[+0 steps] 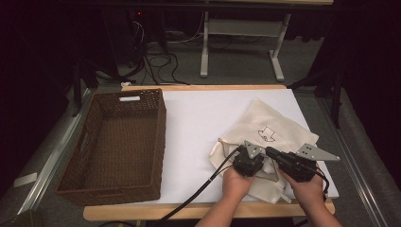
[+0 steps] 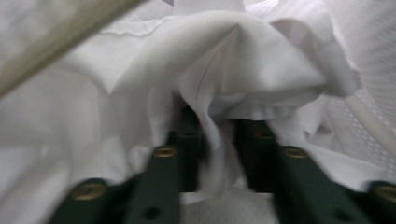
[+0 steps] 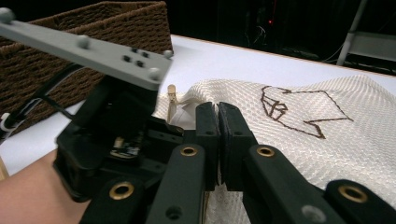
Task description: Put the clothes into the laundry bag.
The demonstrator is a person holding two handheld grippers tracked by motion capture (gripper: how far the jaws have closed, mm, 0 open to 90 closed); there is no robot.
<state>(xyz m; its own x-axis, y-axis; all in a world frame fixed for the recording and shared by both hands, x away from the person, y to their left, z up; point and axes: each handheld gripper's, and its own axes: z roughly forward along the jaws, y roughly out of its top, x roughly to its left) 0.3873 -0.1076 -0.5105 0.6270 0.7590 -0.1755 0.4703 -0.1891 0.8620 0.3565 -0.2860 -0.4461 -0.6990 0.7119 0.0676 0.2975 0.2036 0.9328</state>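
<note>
Left gripper (image 2: pixel 217 154) jaws pinching cloth bag (image 2: pixel 261 70)

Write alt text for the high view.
Two hand-held grippers, the left gripper and right gripper, meet over the near edge of a cream mesh bag on a white table. An empty brown wicker basket sits to the left.
</note>
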